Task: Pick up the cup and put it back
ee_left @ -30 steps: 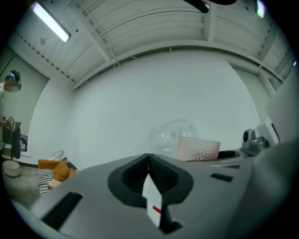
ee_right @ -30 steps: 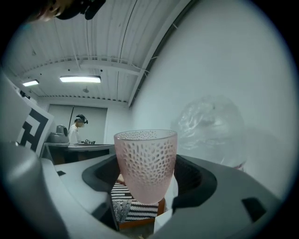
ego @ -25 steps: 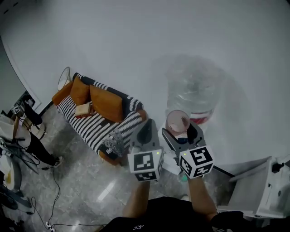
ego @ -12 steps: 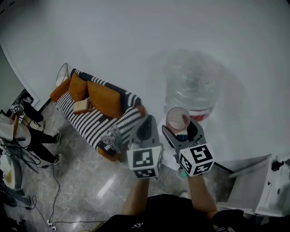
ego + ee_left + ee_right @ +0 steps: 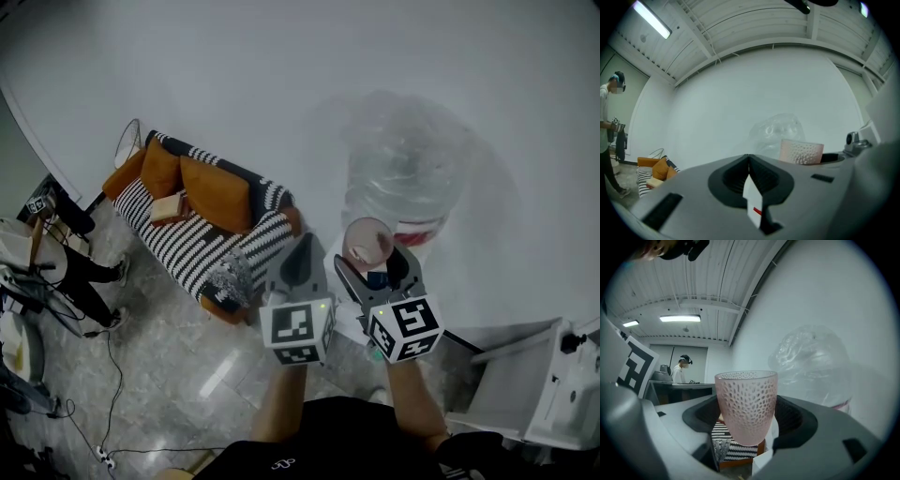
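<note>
Ahead, a water jug [image 5: 405, 173] stands behind the cup [image 5: 368, 242] the right hand-held gripper [image 5: 372, 263] clamps; left hand-held gripper [image 5: 302, 253] closed.

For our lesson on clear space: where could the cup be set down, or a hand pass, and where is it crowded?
Free: the floor in front of the sofa, left of the left gripper. A hand could likely pass between sofa and bottle, along the bare wall. Crowded: the right gripper, shut on the cup, sits close to the bottle.
</note>
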A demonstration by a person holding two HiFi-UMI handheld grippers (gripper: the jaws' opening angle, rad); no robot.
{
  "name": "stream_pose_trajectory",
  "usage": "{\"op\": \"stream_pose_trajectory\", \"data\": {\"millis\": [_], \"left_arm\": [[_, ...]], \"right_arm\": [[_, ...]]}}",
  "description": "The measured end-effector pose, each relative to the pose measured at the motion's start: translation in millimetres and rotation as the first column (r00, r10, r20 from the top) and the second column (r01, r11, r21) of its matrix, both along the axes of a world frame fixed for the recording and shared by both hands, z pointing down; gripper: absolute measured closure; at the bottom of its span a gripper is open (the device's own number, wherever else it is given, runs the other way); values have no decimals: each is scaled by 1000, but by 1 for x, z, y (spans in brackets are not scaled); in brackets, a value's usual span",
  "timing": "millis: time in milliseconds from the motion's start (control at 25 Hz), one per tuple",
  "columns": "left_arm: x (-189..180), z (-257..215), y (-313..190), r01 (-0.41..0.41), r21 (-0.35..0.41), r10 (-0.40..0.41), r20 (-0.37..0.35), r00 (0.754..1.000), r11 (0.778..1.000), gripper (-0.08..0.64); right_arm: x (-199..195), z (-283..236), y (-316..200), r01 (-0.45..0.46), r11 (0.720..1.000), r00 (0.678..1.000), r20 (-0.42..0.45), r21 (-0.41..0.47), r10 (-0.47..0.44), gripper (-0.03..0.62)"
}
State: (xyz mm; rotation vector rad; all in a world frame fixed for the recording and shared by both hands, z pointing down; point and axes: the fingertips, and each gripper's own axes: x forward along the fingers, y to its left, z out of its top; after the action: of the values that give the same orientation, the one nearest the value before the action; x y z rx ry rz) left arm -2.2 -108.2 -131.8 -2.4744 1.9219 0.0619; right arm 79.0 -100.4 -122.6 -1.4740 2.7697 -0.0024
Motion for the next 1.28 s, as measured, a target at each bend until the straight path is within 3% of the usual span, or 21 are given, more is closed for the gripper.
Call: {"op": "stream_pose_trajectory", "data": {"millis": [240,760,1080,1280], "left_arm": [[-7,-3,4,-1,23,2,-17,1000,1000,548],[-19,29,7,31,-49,-32,-5,999,998,548],[-21,89,11,14,-148,-15,-3,1000,989,548],[-34,143,17,43,-210,-42,6,999,977,548]], "right_arm": [[-8,1,5,18,1000,1000,-6,4,-18,225],[-3,27,8,-12,1000,1000,6,-29,12,227],[-8,80,15,1,995,1000,8,-103,0,227],[-14,110,22,21,995,1000,-17,-93,-22,226]]}}
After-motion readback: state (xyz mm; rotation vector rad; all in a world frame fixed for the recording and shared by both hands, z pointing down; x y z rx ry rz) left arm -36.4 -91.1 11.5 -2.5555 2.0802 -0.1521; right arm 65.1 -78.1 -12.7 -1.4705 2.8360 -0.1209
